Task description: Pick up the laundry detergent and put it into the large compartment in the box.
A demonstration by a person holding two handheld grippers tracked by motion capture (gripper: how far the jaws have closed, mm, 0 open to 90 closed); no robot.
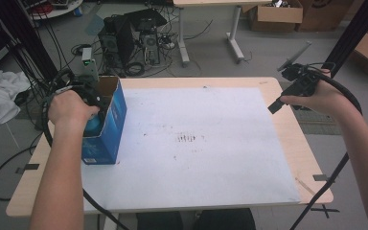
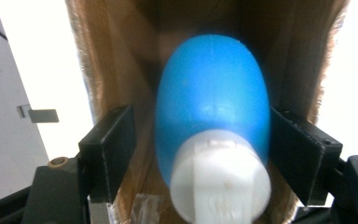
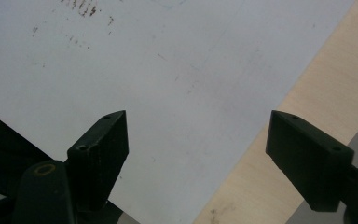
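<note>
Biggest thing first: the pale wooden surface (image 1: 287, 139) with a white sheet (image 1: 196, 148) over most of it. At its left edge sits a blue cardboard box (image 1: 106, 125), open end up. The left gripper (image 2: 200, 144) reaches into it, with a blue plastic bottle with a white cap (image 2: 212, 107) between its fingers (image 2: 109, 149). Those fingers look parted, with a gap on the left side, so I'd say the bottle is loose. The right gripper (image 3: 196, 140) hovers wide open over the sheet's right edge, holding nothing. Risk: pulling out crooked could snag the bottle or tip the box.
</note>
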